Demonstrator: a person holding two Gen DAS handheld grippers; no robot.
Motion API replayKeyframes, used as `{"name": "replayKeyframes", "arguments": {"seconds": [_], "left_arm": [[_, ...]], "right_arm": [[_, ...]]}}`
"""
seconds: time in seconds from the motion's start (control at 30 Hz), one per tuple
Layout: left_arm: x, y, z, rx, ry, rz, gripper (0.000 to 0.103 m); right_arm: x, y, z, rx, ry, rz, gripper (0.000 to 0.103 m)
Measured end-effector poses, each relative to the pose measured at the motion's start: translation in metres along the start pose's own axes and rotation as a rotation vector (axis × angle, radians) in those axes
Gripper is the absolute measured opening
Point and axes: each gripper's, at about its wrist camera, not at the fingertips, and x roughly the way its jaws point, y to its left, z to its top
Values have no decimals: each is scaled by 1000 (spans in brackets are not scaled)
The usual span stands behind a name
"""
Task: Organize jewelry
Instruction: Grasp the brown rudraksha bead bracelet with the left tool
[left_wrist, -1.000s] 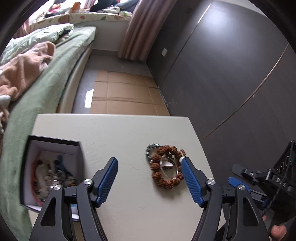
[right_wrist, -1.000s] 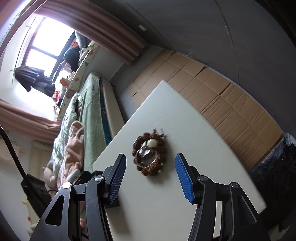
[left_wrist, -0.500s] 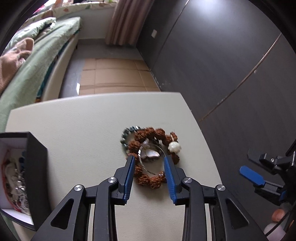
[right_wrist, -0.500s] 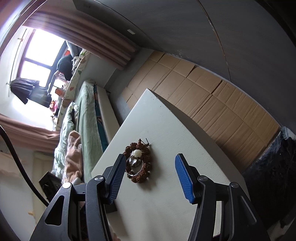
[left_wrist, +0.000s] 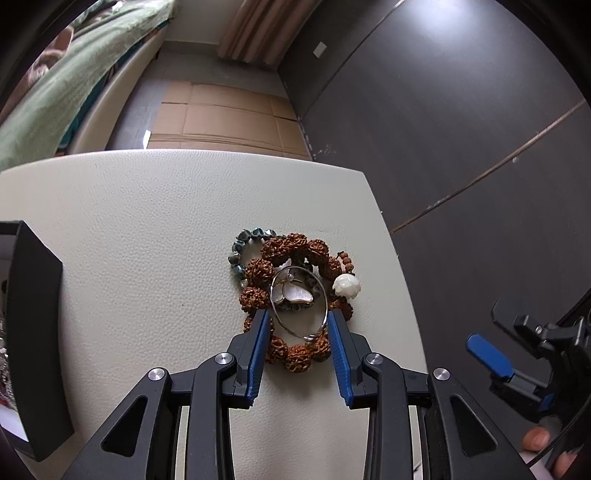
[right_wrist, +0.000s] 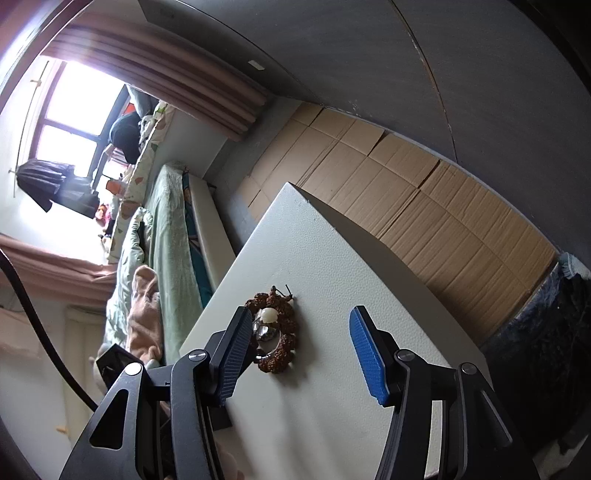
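Observation:
A jewelry pile lies on the white table (left_wrist: 147, 229): a brown seed-bead bracelet (left_wrist: 280, 251) with a white carved bead (left_wrist: 346, 286), a dark teal bead bracelet (left_wrist: 243, 236), and a thin silver bangle (left_wrist: 295, 268) with a shell butterfly charm (left_wrist: 293, 295) on top. My left gripper (left_wrist: 297, 325) is down on the pile, its blue pads against both sides of the silver bangle. My right gripper (right_wrist: 300, 312) hovers open over the table with nothing between its fingers. The brown bracelet (right_wrist: 284, 347) lies just by its left finger. That gripper (left_wrist: 495, 339) also shows at the right of the left wrist view.
A black jewelry box (left_wrist: 33, 332) with a white lining stands at the table's left edge. The table's right edge drops off beside a dark wall (left_wrist: 443, 147). Flattened cardboard (right_wrist: 424, 206) covers the floor, with a bed (right_wrist: 166, 236) beyond. A person's fingers (left_wrist: 535, 439) show at the lower right.
My left gripper came down onto the pile and its jaws narrowed around the silver bangle. The box slid toward the left edge of its view. The right gripper drifted slightly and stayed open.

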Motion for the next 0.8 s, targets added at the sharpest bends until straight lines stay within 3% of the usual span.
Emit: {"name": "replayKeyframes", "arguments": {"seconds": [0.23, 0.4, 0.63, 0.8], "left_arm": [[4, 4, 1, -50, 11, -60, 34], [6, -4, 3, -12, -1, -14, 34], [-6, -10, 3, 47, -58, 125, 34], [4, 4, 6, 21, -30, 137, 34]], "right_arm": [[2, -1, 0, -1, 3, -8, 56], [1, 0, -1, -2, -1, -14, 56], [3, 1, -1, -10, 9, -15, 56], [3, 2, -2, -8, 7, -15, 56]]}}
